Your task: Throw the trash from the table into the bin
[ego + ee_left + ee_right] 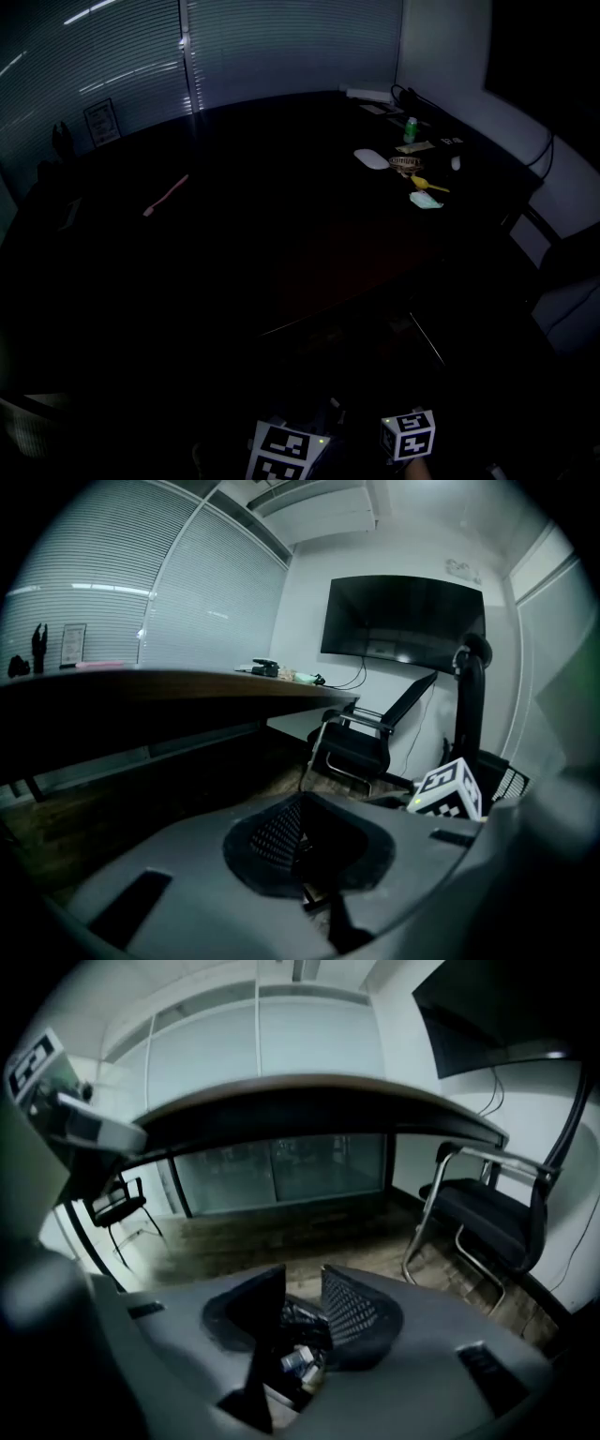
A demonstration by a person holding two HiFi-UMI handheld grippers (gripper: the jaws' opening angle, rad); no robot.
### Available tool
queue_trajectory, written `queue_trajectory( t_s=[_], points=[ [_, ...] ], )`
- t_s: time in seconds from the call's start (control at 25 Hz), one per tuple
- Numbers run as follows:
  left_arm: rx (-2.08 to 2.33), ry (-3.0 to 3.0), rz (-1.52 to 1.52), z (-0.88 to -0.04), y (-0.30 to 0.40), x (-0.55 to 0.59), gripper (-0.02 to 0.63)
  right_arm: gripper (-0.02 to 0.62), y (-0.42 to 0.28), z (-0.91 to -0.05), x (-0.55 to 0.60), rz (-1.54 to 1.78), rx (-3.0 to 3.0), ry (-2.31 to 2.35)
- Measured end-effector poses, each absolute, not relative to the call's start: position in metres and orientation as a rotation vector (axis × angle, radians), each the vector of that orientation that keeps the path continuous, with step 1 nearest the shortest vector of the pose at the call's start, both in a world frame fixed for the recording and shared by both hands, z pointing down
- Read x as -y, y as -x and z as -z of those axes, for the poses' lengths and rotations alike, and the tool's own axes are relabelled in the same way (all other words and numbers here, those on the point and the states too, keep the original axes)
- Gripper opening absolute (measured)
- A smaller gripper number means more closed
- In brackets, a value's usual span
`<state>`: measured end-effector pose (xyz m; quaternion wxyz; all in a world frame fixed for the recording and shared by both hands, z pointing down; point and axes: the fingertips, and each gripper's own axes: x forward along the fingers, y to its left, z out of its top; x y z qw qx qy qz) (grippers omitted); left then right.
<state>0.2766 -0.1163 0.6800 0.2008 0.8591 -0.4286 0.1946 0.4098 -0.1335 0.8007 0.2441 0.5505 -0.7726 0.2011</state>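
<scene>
Two tools: our left tool is closed, empty; our right tool gapes empty above the bin; trash lies far right on the bench

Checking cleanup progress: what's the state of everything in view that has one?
left tool: shut, empty.
right tool: open, empty.
bin: trash inside, seen below the right tool.
green bottle: upright on the table.
pink stick: lying flat on the table.
blinds: lowered, slats closed.
wall screen: off.
office chair: unoccupied.
</scene>
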Motion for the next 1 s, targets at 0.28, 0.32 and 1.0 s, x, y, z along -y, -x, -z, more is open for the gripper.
queue_trajectory(
  t_s=[0.28, 0.32, 1.0],
  points=[
    [1.223, -2.424, -0.516, -0.61, -0.269, 0.109, 0.0, 0.085, -0.389, -0.674, 0.119, -0.478, 2.26, -1.567],
    [1.237, -2.424, -0.505, -0.597, -0.266, 0.108, 0.0, 0.081, -0.384, -0.653, 0.117, -0.46, 2.287, -1.571],
    [1.694, -2.272, -0.244, -0.394, -0.128, 0.064, 0.0, 0.008, -0.256, -0.383, 0.077, -0.176, 2.65, -1.315]
  ],
)
